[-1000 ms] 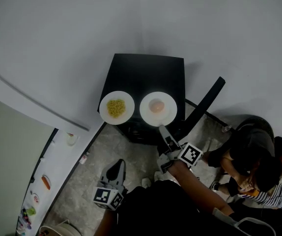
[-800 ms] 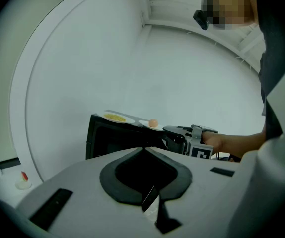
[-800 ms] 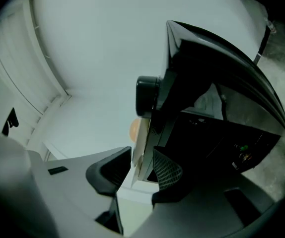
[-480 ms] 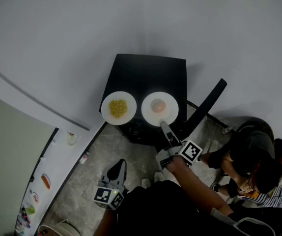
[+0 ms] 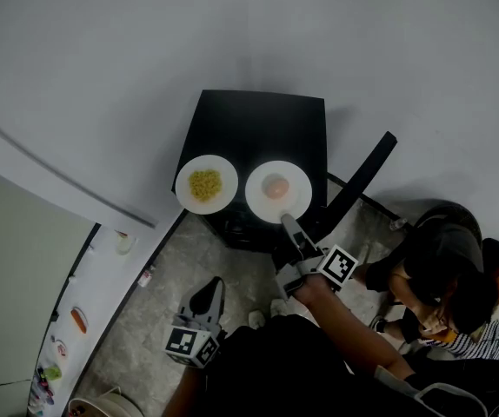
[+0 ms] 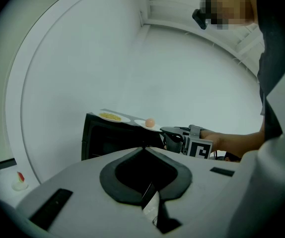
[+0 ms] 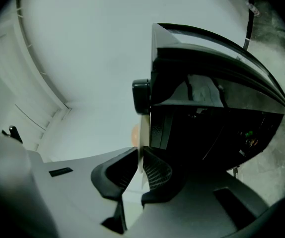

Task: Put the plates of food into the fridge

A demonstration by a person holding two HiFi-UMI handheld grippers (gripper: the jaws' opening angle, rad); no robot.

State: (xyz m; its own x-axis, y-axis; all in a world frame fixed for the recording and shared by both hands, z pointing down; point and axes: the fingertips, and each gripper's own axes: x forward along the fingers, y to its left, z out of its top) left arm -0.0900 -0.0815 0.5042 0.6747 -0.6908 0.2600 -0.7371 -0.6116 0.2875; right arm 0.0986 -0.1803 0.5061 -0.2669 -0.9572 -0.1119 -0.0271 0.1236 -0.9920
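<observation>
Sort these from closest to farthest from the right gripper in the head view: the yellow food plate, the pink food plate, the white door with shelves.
1. The pink food plate, front right on the black cabinet; the right gripper has just been closing its jaws on its rim.
2. The yellow food plate, beside it, left.
3. The white door with shelves, far lower left.

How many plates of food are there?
2. The left plate, with yellow food, and the right plate, with a pink lump, sit side by side on the black cabinet. The right gripper, its jaws just closing, pinches the right plate's rim.
</observation>
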